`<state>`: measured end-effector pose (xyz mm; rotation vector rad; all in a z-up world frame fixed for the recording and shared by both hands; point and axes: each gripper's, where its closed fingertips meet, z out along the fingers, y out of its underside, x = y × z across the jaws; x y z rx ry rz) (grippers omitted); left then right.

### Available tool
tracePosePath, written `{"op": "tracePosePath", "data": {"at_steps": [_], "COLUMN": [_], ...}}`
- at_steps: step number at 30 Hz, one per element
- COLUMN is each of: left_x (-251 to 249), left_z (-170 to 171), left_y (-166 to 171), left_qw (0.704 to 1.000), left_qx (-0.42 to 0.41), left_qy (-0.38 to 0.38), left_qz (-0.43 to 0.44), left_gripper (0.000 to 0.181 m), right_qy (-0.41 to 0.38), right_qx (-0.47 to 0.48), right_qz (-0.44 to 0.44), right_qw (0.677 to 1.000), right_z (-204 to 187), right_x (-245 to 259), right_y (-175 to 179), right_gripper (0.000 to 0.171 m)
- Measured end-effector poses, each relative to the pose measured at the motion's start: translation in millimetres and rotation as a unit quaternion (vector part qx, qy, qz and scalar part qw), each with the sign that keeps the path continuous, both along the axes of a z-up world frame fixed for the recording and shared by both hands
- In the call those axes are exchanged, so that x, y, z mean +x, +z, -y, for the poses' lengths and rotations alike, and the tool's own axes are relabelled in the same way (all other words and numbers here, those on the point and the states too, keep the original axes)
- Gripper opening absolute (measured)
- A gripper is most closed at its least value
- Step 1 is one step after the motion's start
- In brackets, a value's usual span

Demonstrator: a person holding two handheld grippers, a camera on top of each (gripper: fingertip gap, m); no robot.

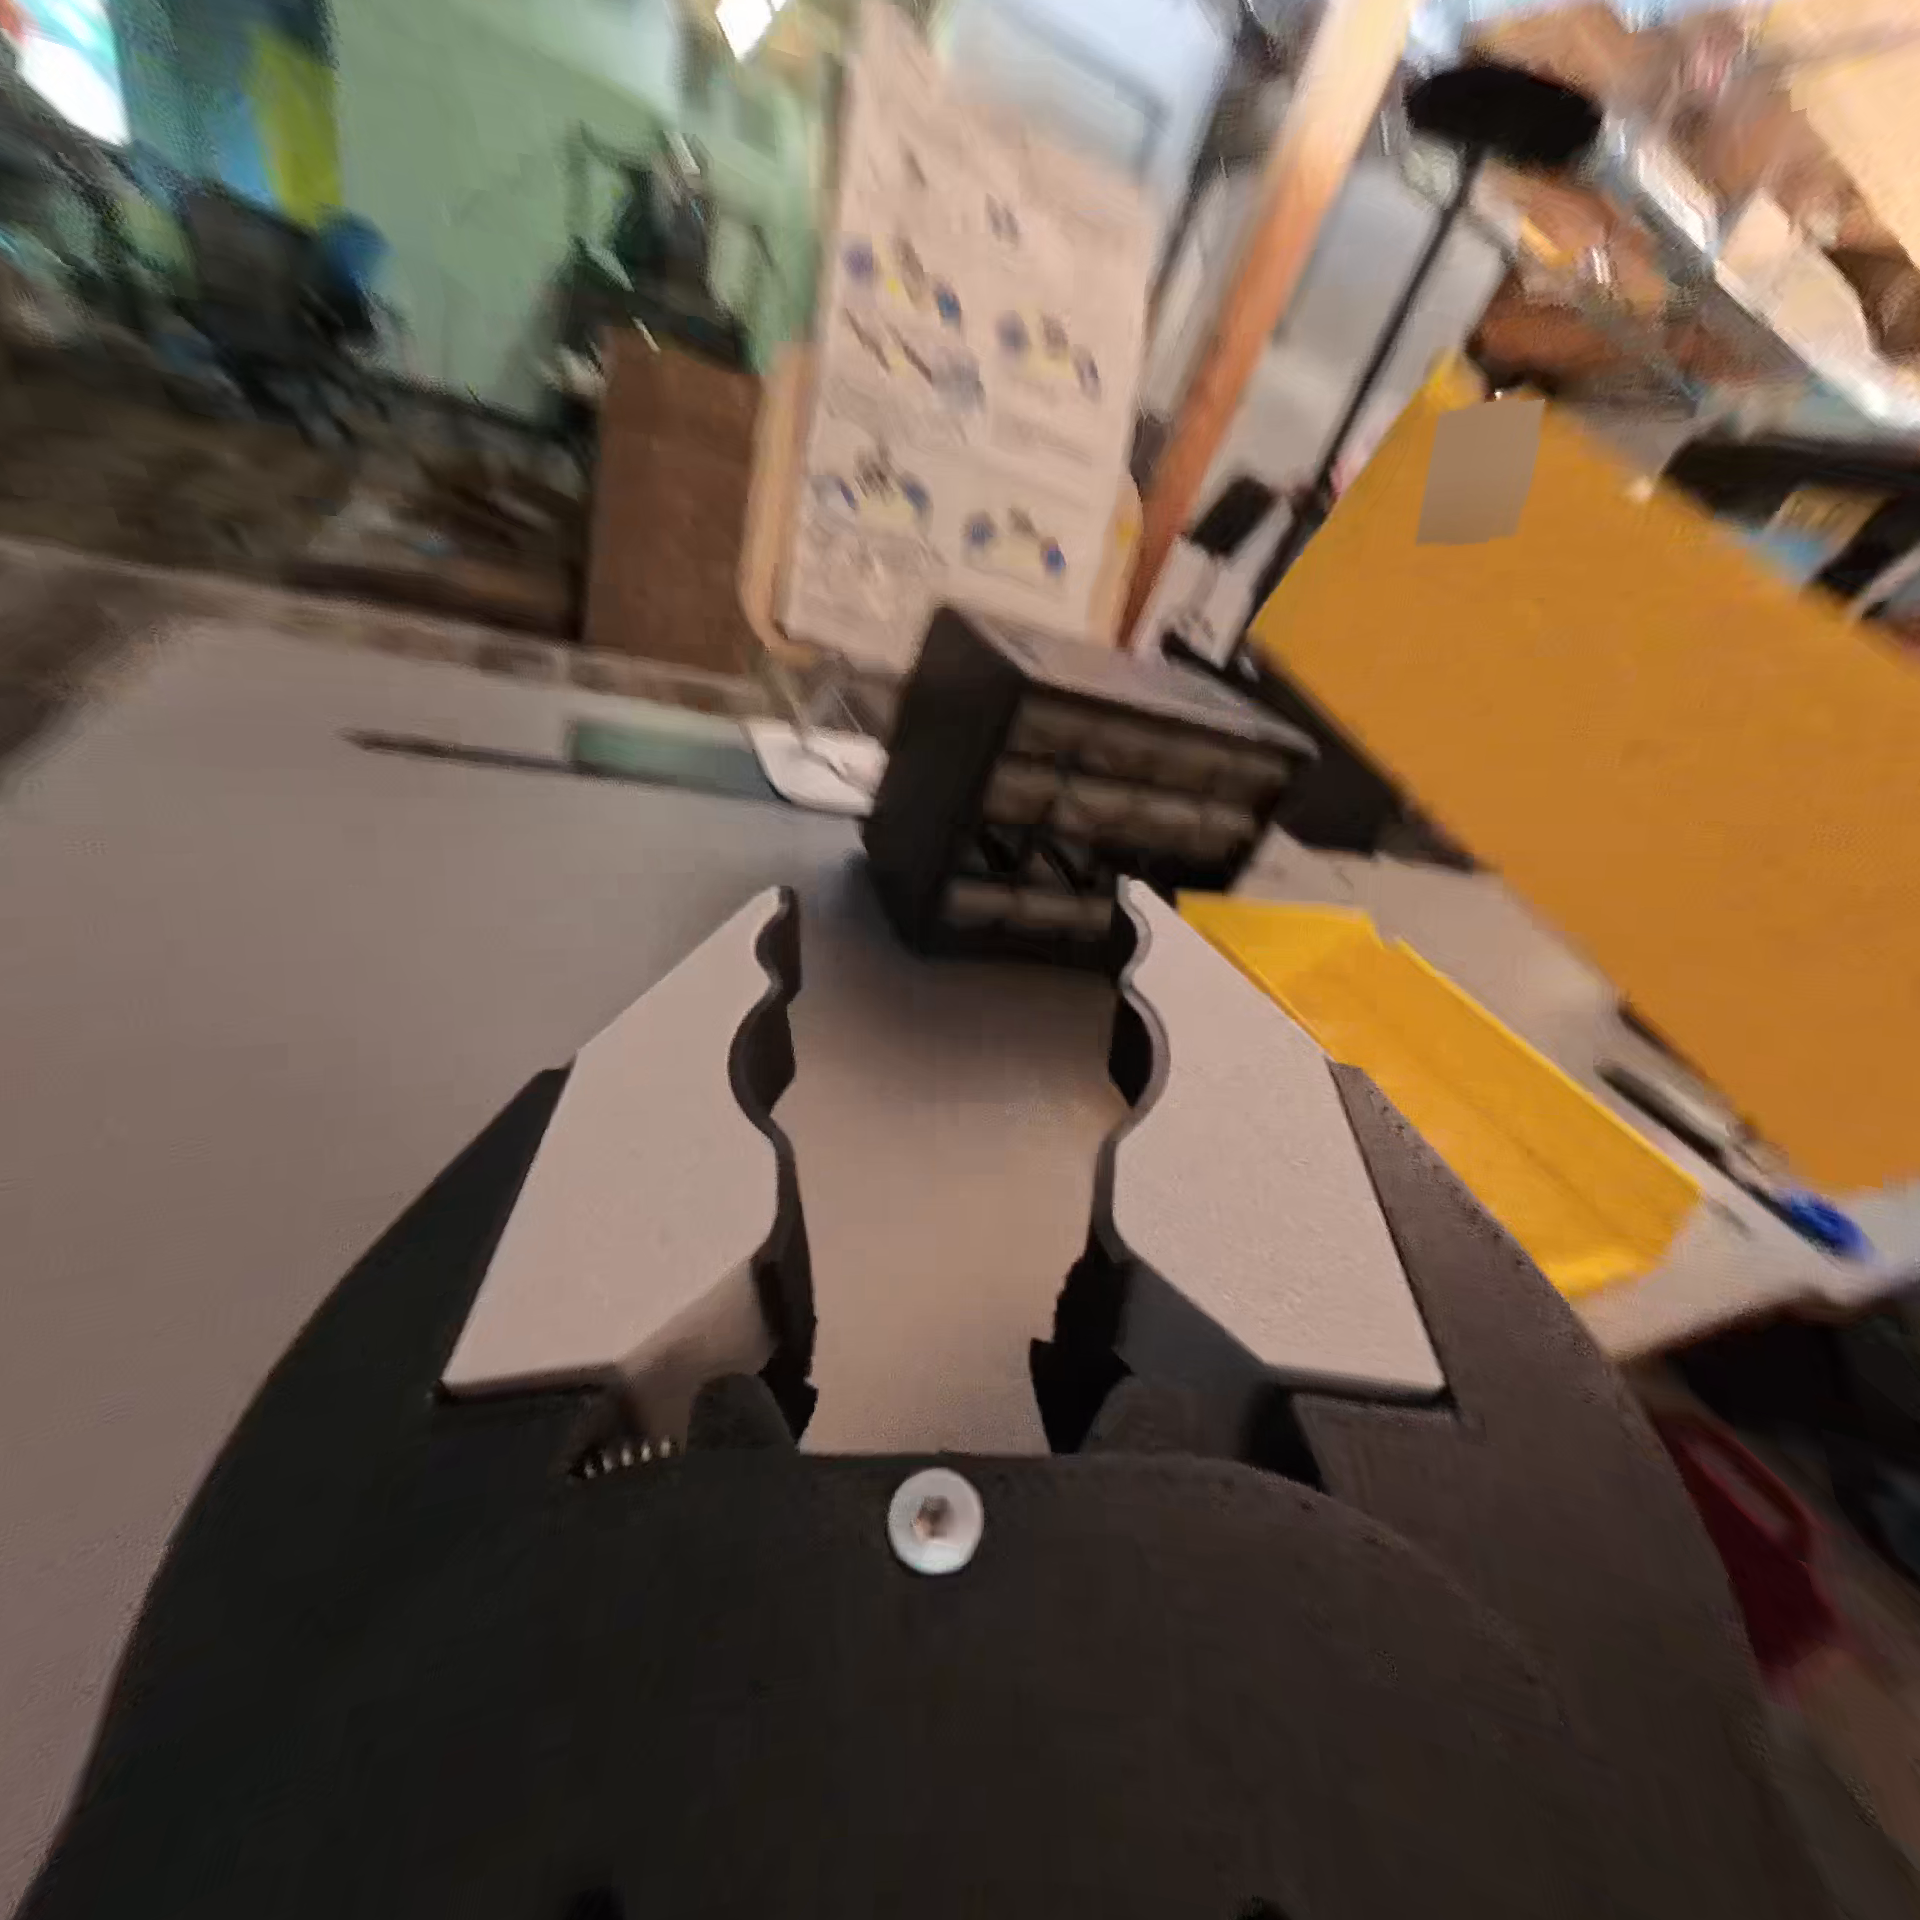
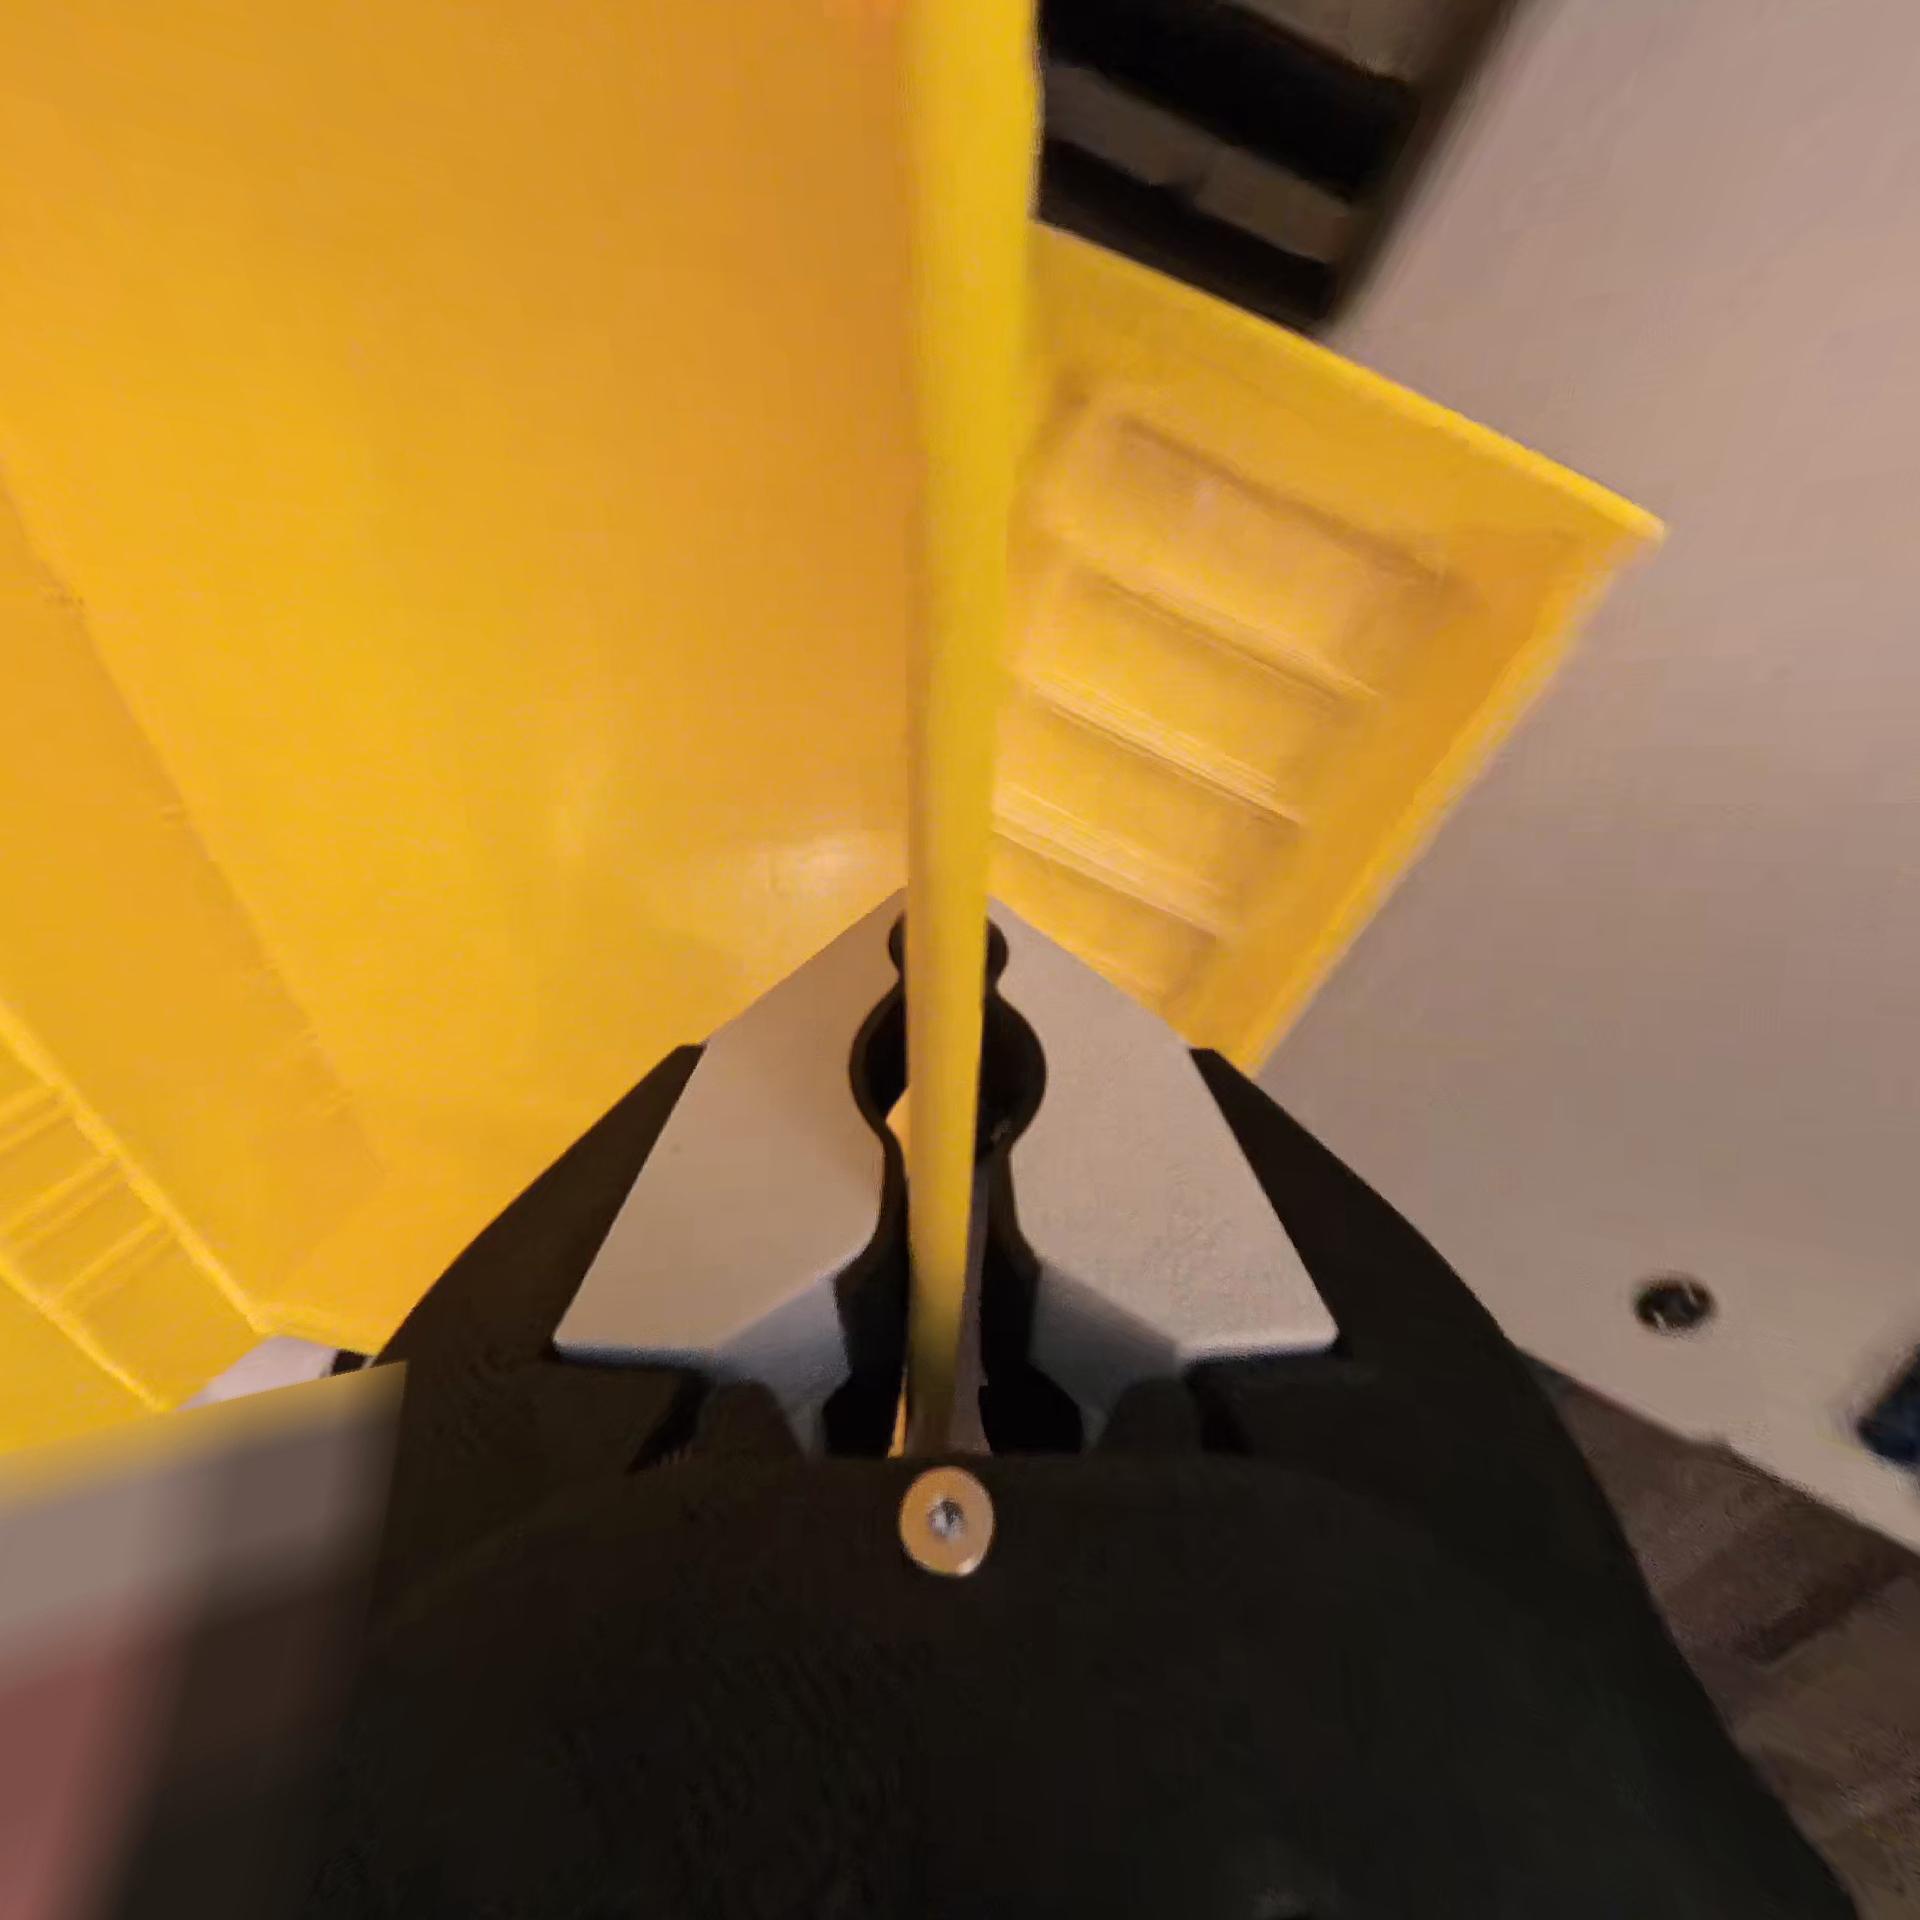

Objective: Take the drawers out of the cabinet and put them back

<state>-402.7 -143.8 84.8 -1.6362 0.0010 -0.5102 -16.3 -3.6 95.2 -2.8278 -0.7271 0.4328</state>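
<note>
Cluttered workshop surroundings, blurred shelves and a white illustrated poster (image 1: 966, 343) frame a pale grey desk (image 1: 312, 935) that carries the work. On it, towards the far edge, stands a small black plastic cabinet (image 1: 1081, 800) with rows of little translucent drawers, at least one slot looking dark and empty. The right gripper (image 2: 943, 997) is pinched onto the thin wall of a large yellow plastic drawer-like bin (image 2: 468, 520), which it holds lifted and tilted above the desk; in the left wrist view the same bin (image 1: 1621, 748) hangs to the right of the cabinet. A second yellow plastic bin (image 2: 1299, 665), ribbed on its floor, lies flat on the desk underneath, close to the near right corner. The left gripper (image 1: 951, 935) is spread wide with nothing between its fingers, hovering over bare desk and pointing at the cabinet. The likely trouble is the grip: only a narrow edge is clamped, so the heavy, tilted bin may swivel or slip out of the jaws. It could also clip the resting bin or knock the light cabinet, which nothing appears to steady while the left gripper stays clear.
</note>
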Motion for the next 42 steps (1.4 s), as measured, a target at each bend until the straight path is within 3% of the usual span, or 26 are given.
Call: {"op": "tracePosePath", "data": {"at_steps": [3,5,10,15,19,23,28,35,42], "left_x": [108.9,177.5,283.5,324.5,327.7,318.8,290.7,180.9,46.7], "left_z": [-31.7,-52.3,-101.3,-115.0,-114.1,-115.4,-118.5,-145.9,-138.5], "left_y": [-47.1,-67.8,-126.9,-164.6,-179.1,-179.9,-179.9,-178.7,-177.2], "left_qw": [0.975,0.947,0.902,0.847,0.813,0.786,0.763,0.783,0.817], "left_qx": [-0.119,-0.168,-0.277,-0.366,-0.404,-0.441,-0.469,-0.494,-0.527], "left_qy": [-0.186,-0.272,-0.322,-0.348,-0.364,-0.378,-0.375,-0.259,-0.143], "left_qz": [0.020,0.028,-0.084,-0.164,-0.209,-0.211,-0.240,-0.275,-0.185], "left_gripper": [0.073,0.071,0.087,0.085,0.070,0.034,0.022,0.004,0.007], "right_qy": [-0.102,-0.172,-0.287,-0.328,-0.312,-0.281,-0.239,-0.193,-0.198], "right_qx": [-0.014,-0.030,-0.019,-0.036,-0.083,-0.128,-0.137,-0.138,-0.110], "right_qz": [0.024,0.050,0.106,0.086,0.074,0.079,0.086,0.030,0.054], "right_qw": [0.994,0.983,0.952,0.940,0.944,0.948,0.958,0.971,0.972], "right_z": [0.7,7.0,17.0,4.4,-17.3,-40.9,-68.3,-82.2,-92.5], "right_x": [117.6,190.3,326.1,381.3,382.7,371.8,364.2,352.8,370.1], "right_y": [5.2,-4.8,-44.0,-105.6,-161.8,-205.6,-236.7,-250.5,-251.1], "right_gripper": [0.002,0.002,0.001,0.003,0.003,0.003,0.003,0.012,0.003]}}
